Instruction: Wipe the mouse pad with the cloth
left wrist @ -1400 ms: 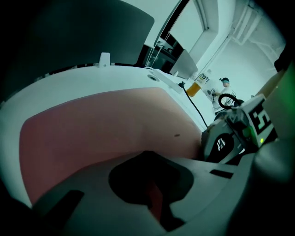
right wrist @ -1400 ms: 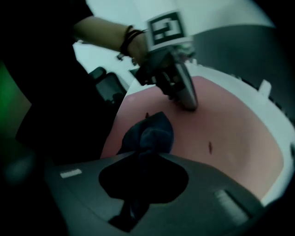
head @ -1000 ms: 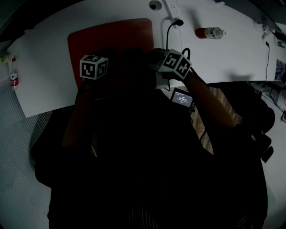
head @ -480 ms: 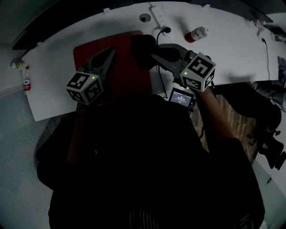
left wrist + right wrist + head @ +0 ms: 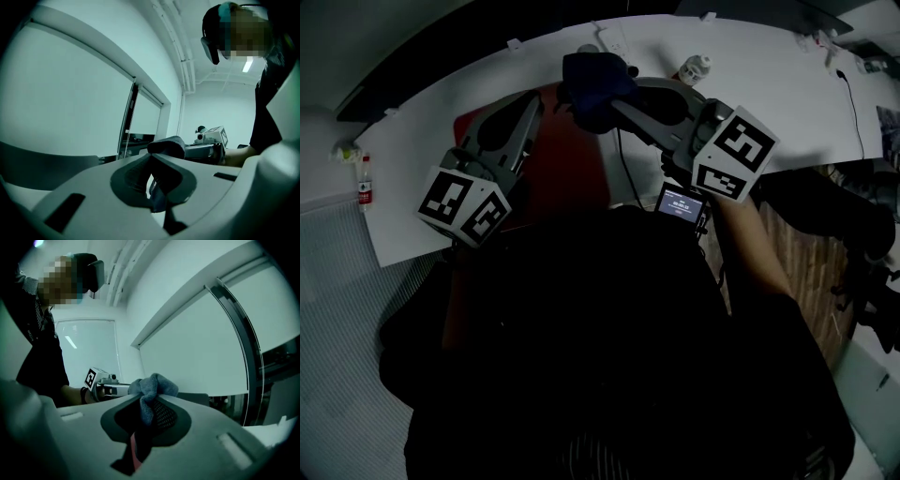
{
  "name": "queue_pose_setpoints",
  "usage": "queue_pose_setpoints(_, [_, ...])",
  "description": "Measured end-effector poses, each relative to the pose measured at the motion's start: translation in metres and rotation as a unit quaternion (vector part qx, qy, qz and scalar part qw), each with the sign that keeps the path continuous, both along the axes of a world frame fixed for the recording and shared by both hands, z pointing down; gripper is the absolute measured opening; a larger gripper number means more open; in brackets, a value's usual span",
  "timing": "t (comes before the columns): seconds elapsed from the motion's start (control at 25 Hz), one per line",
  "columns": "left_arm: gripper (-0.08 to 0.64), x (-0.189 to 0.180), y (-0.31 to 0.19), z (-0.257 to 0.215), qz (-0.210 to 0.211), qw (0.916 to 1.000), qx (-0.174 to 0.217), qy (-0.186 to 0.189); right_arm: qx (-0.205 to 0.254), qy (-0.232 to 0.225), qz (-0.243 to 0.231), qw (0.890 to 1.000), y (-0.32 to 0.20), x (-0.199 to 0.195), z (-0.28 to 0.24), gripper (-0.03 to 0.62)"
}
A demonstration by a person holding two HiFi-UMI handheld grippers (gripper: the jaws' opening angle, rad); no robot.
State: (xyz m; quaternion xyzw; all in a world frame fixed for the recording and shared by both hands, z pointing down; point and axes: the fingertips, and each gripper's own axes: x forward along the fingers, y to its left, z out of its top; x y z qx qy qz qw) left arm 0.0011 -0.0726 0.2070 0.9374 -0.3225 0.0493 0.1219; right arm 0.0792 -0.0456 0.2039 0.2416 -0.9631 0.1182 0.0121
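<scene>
A red mouse pad (image 5: pixel 567 169) lies on the white table (image 5: pixel 422 159), partly covered by both grippers. My right gripper (image 5: pixel 605 94) reaches in from the right and is shut on a bunched dark blue cloth (image 5: pixel 592 80), held above the pad's far right corner. In the right gripper view the cloth (image 5: pixel 152 387) bulges out over that gripper's (image 5: pixel 150 401) closed tips. My left gripper (image 5: pixel 534 101) points toward the pad's far edge, tips together with nothing between them. In the left gripper view its jaws (image 5: pixel 151 155) are shut, and the cloth (image 5: pixel 166 145) shows just beyond. Both gripper cameras tilt up toward the wall.
A power strip (image 5: pixel 609 37) with a black cable (image 5: pixel 623 169) sits at the table's far edge, with a small bottle (image 5: pixel 694 67) to its right. Another bottle (image 5: pixel 364 183) stands off the left end. A small lit screen (image 5: pixel 680 204) is at the near edge.
Both grippers have come up and forward over the pad. The right one has carried the cloth toward the pad's far right corner. The head view has shifted too.
</scene>
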Motion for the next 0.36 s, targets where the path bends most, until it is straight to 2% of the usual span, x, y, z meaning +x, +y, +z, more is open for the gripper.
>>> queue_pose_setpoints(0.36, [0.008,0.023,0.029,-0.021,0.009,0.9997,0.023,0.008,0.016,0.000,-0.005,1.000,0.036,0.011,-0.013,0.035])
